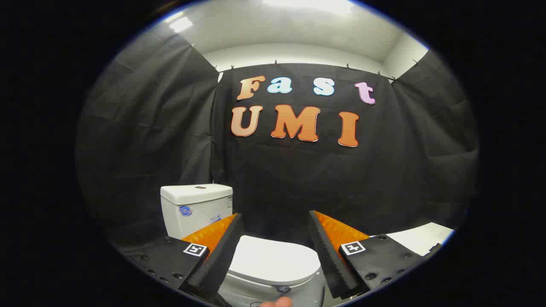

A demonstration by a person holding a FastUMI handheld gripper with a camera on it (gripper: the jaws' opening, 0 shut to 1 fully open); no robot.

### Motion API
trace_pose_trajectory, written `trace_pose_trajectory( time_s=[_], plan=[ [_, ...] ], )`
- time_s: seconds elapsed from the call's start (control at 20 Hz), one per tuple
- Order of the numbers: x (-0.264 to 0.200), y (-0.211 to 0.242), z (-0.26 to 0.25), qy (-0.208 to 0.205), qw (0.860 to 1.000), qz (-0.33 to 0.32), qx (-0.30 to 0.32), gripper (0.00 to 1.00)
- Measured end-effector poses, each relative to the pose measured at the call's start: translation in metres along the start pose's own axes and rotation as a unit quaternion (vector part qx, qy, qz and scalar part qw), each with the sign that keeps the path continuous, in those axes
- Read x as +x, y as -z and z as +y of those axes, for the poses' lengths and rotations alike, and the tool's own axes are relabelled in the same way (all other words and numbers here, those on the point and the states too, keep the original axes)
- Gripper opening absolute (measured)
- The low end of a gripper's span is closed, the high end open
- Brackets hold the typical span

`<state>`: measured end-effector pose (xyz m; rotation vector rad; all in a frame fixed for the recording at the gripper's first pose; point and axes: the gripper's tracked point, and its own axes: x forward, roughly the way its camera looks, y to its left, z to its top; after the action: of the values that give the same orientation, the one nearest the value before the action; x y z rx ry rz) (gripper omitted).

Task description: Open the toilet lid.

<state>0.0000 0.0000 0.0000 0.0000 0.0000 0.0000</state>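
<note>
The toilet tank [196, 209] stands beyond the left finger [215, 260] of the hand-held gripper [275, 219], set against the black cloth wall [298, 179]. The tank carries a round button on top and a small round emblem on its front face. The hand-held gripper is spread wide and grips nothing. The toilet lid [273, 262] lies closed and flat, between the two fingers and below them; neither finger touches it. A small dark round part [283, 289] sits at the near rim of the toilet, just under the lid edge. The right finger [330, 260] angles outward. Beyond it lies a white flat surface [422, 238].
</note>
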Motion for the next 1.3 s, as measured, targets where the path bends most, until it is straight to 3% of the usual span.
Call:
trace_pose_trajectory(
  time_s=[0.9,1.3],
  plan=[
    [-0.001,0.001,0.001,-0.002,1.0,0.0,0.005,0.98],
    [-0.006,-0.011,-0.005,0.015,0.998,-0.03,0.052,0.98]
  ],
)
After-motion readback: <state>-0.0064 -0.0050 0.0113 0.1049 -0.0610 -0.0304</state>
